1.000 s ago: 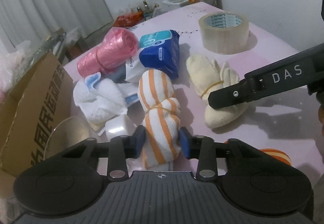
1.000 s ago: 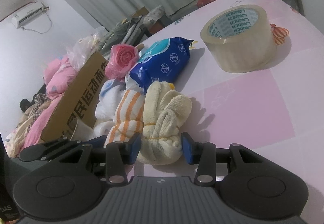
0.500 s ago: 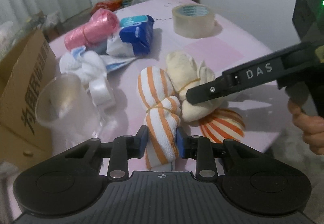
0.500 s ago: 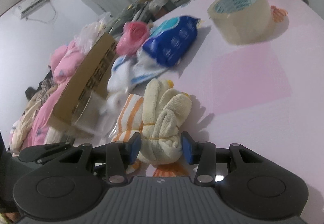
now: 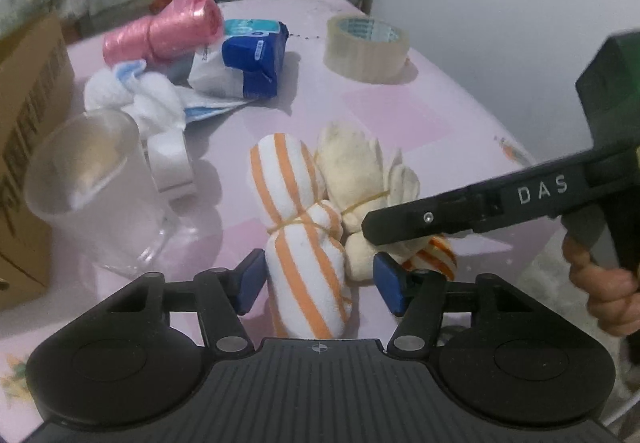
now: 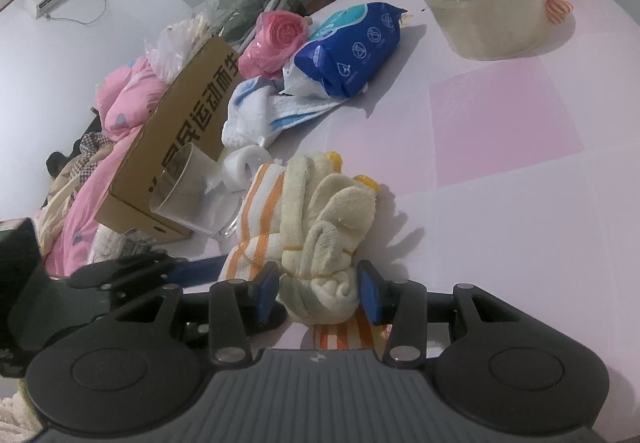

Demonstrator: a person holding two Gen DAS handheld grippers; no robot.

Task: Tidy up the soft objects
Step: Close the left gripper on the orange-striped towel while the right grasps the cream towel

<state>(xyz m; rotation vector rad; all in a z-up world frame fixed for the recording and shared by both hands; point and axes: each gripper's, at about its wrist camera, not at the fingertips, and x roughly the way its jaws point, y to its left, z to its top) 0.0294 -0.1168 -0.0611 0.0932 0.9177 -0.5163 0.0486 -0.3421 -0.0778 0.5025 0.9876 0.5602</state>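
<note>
An orange-striped white towel bundle [image 5: 298,227] tied with a rubber band lies on the pink table near its front edge. My left gripper [image 5: 320,283] is open, its blue pads apart on either side of the bundle's near end. A cream towel bundle [image 6: 326,239] lies right beside it, touching. My right gripper [image 6: 318,289] stands around the cream bundle's near end with its blue pads against it. The cream bundle also shows in the left wrist view [image 5: 360,179], with the right gripper's finger [image 5: 460,213] across it.
A clear plastic cup [image 5: 92,187], a white tape roll [image 5: 170,159], a white-blue cloth [image 5: 136,99], a blue packet [image 5: 248,63], a pink bag roll [image 5: 164,29] and a clear tape roll [image 5: 366,47] are on the table. A cardboard box [image 6: 176,139] stands at the left.
Both bundles were dragged toward the table's front edge. My left gripper then opened and let go of the striped bundle. The right gripper still has the cream bundle between its pads.
</note>
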